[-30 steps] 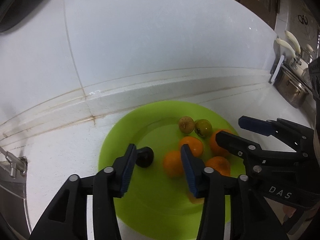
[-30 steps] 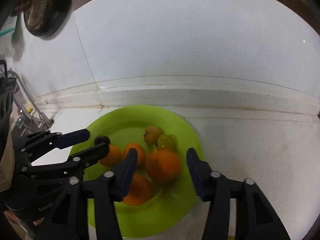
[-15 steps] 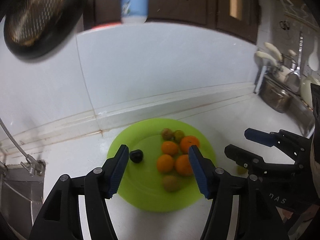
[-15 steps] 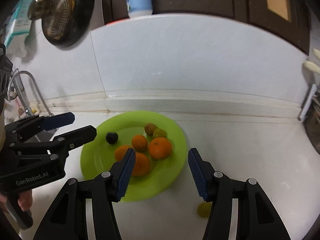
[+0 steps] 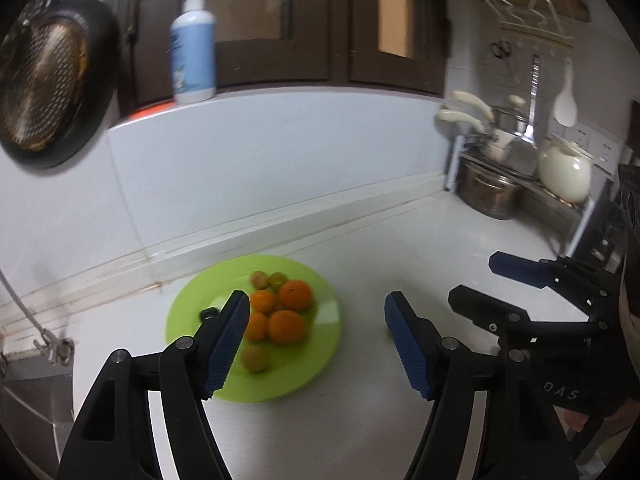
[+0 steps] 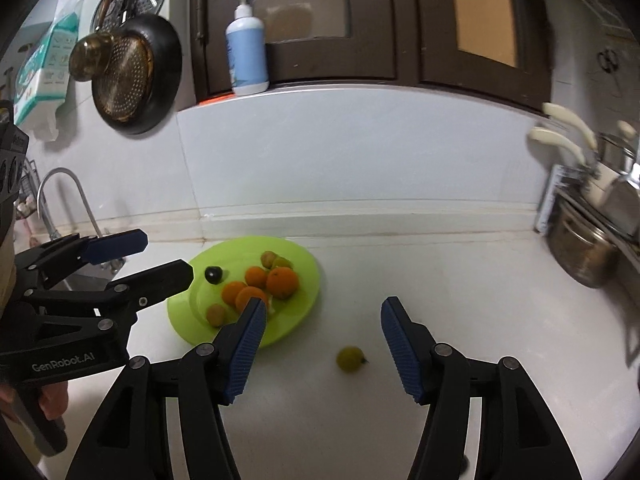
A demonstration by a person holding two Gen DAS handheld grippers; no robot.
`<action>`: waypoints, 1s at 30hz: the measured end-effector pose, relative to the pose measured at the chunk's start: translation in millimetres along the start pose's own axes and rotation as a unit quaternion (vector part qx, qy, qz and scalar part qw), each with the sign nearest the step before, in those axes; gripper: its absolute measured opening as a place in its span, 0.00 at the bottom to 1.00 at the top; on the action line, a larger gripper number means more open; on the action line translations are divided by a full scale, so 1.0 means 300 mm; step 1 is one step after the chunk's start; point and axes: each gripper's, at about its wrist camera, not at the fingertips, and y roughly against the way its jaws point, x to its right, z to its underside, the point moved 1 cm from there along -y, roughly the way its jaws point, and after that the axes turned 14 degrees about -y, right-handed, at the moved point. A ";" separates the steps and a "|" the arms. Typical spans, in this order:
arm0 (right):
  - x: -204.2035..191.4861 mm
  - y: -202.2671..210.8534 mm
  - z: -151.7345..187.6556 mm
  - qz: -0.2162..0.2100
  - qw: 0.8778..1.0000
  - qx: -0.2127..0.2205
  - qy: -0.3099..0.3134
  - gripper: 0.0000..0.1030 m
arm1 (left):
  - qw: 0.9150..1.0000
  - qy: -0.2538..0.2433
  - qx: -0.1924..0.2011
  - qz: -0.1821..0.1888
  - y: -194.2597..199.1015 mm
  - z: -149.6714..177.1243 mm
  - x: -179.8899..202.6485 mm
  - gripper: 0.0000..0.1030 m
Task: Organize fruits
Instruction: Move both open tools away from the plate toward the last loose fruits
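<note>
Nearest the lens, the left gripper (image 5: 316,320) is seen with its blue ribbed pads parted and its jaws opening, nothing held between them; the right gripper (image 6: 322,322) is likewise empty, its jaws also opening. A second ago both grippers were set low and close over the round lime-green plastic plate (image 6: 304,300), with oranges framed between the pads; both have since been drawn back and raised, so that the plate is now well ahead of the fingertips and the wall cupboards have come into view. Just beyond the right gripper's pads, on the white countertop (image 6: 460,304), a small yellow-green round fruit (image 6: 350,358) is left lying alone, apart from the plate. Farther ahead and to the left of that gripper, the plate is seen holding the cluster of orange citrus fruits (image 6: 282,282), a few small yellowish fruits and one dark plum-like fruit (image 6: 213,274). It is judged that the organizing is nearly done, the stray fruit remaining to be collected.
</note>
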 end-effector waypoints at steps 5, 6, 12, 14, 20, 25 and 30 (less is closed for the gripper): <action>0.068 0.076 0.033 0.034 0.999 0.015 -0.015 0.59 | 1.000 -0.025 0.009 0.017 -0.001 -0.011 0.079 0.68; 0.081 0.088 0.040 0.042 0.999 0.016 -0.017 0.59 | 0.999 -0.029 0.010 0.021 -0.001 -0.010 0.091 0.68; 0.152 0.143 0.085 0.092 0.995 0.025 -0.038 0.59 | 0.998 -0.051 0.012 0.034 -0.017 -0.002 0.164 0.68; 0.171 0.162 0.104 0.109 0.992 0.033 -0.046 0.59 | 0.998 -0.057 0.014 0.033 -0.025 0.003 0.177 0.68; 0.224 0.181 0.169 0.149 0.984 0.036 -0.087 0.59 | 0.996 -0.076 0.011 0.036 -0.068 0.022 0.216 0.68; 0.277 0.140 0.238 0.172 0.975 0.010 -0.138 0.59 | 0.995 -0.088 -0.005 0.044 -0.142 0.038 0.230 0.67; 0.313 0.092 0.284 0.190 0.968 -0.012 -0.164 0.59 | 0.992 -0.098 -0.029 0.067 -0.234 0.059 0.250 0.67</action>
